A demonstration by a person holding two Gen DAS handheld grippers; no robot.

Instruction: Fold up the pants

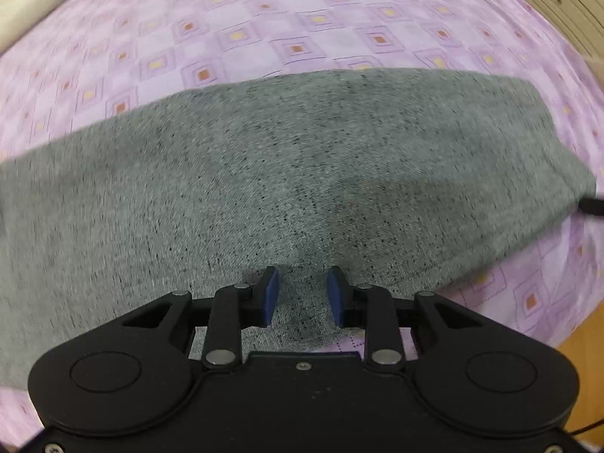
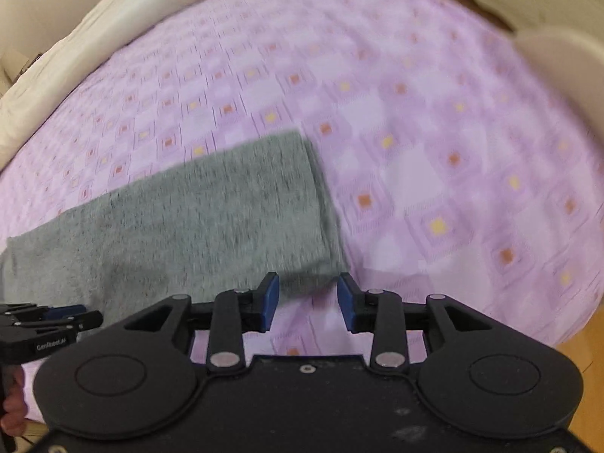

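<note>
The grey speckled pants point(image 1: 287, 173) lie flat as a long folded band on the purple checked bed sheet point(image 1: 287, 34). My left gripper point(image 1: 302, 296) is open, low over the near edge of the pants, with cloth showing between its blue pads. In the right wrist view the pants point(image 2: 211, 219) end in a squared corner just ahead of my right gripper point(image 2: 308, 304), which is open over the sheet point(image 2: 434, 158) at that corner. The left gripper also shows at the left edge of the right wrist view point(image 2: 56, 317).
A cream padded bed frame point(image 2: 75, 26) runs along the far side, and a cream rounded piece point(image 2: 566, 71) stands at the right. Wooden floor point(image 1: 581, 370) shows past the bed's near right edge. A dark tip point(image 1: 592, 204) pokes in at the pants' right end.
</note>
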